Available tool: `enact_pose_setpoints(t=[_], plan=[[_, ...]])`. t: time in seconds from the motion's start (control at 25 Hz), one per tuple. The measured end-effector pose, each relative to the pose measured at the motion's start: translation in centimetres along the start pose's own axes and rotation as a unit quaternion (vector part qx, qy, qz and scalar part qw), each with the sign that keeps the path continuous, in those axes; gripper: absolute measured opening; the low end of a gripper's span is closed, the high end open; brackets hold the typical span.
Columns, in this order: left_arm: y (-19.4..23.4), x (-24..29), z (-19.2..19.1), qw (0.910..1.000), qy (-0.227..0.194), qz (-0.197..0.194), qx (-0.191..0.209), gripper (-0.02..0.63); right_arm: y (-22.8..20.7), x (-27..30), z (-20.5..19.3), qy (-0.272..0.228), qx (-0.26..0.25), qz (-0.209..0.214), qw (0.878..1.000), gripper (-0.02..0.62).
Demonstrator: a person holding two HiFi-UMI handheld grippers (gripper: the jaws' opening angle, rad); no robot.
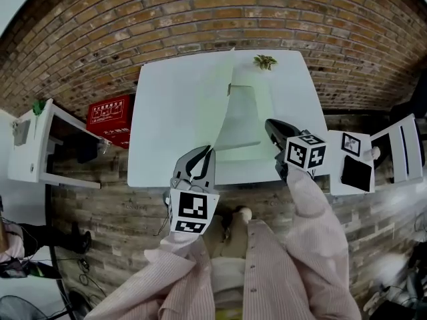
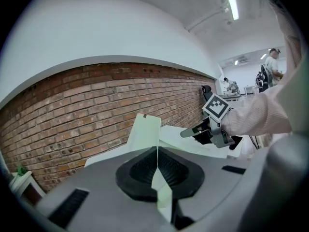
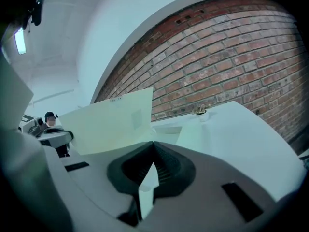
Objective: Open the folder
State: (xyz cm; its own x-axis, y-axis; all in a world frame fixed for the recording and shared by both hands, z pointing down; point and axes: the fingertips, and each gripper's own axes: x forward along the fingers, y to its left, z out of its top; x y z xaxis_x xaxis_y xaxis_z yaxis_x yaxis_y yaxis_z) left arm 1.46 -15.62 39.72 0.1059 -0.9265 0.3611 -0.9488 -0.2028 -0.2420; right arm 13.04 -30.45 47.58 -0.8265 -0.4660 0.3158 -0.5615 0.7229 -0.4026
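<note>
Light: bright and even, with a long white ceiling strip lamp [image 2: 231,1] glaring overhead
Shadows: faint and soft on the white rectangular table top [image 1: 167,112]
Distortion: strong fisheye, the red brick wall [image 1: 200,19] bows and dark corners ring each view
Out of focus: the thin pale green plastic folder [image 2: 161,190] edge nearest the lens in both gripper views
Colour: right gripper view runs cool and bluish

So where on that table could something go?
The left half of the table, between its edge and the raised folder cover, is bare. A narrower strip runs right of the folder, near the plant. The middle is crowded.
</note>
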Motion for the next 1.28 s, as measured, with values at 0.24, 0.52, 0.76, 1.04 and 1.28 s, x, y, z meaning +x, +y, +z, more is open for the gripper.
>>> enact_pose_setpoints(t=[0.24,0.52,0.76,1.04,1.28], plan=[[2.6,-1.4,-0.7,0.999,-0.007,0.023,-0.037,-0.005,3.3,1.3,0.1,-0.019,-0.012,0.019,1.0,0.003],[5.1,-2.7,-1.9,0.9966,-0.012,0.037,-0.072,-0.005,6.2,2.5,0.1,-0.04,-0.018,0.026,0.999,0.003],[7.5,-3.8,-3.5,0.9916,-0.015,0.053,-0.117,-0.005,8.6,3.4,0.1,-0.049,-0.022,0.037,0.998,0.005],[10.1,-4.8,-5.6,0.9838,-0.016,0.069,-0.165,-0.004,11.6,5.1,0.1,-0.051,-0.027,0.054,0.997,0.003],[12.4,-5.5,-7.7,0.9753,-0.012,0.077,-0.206,-0.003,14.4,6.8,-0.2,-0.054,-0.025,0.068,0.996,0.003]])
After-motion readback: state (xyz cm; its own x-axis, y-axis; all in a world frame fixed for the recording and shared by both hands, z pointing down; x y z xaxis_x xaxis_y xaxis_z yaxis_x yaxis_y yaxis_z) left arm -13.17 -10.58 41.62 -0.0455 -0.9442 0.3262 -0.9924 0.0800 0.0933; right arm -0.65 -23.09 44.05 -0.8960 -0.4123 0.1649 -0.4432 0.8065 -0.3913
